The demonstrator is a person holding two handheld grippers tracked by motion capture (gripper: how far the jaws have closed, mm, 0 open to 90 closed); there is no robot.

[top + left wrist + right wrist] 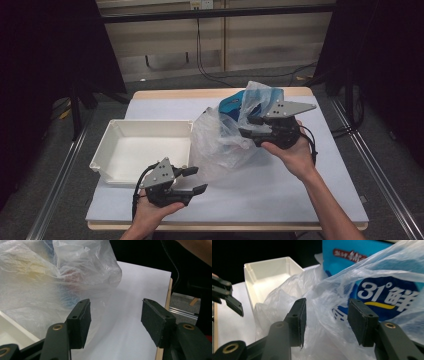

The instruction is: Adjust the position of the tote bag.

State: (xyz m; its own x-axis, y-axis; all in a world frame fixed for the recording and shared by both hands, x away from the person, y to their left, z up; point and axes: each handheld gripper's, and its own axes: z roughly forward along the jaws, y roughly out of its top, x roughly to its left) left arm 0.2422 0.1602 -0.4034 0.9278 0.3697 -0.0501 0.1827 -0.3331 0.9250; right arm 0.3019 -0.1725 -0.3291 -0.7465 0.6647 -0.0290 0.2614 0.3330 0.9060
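the plastic bag (220, 145) with the blue carton (352, 262) sits mid-tabletop (280, 190) beside the white tray (115, 131), right tool (246, 127) open at its top, left tool (194, 180) open just short of its base.

Left gripper (194, 180) held low in the left hand (150, 212), jaws parted, pointing right; right gripper (248, 127) gripped by the right hand (295, 155), jaws apart, pointing left
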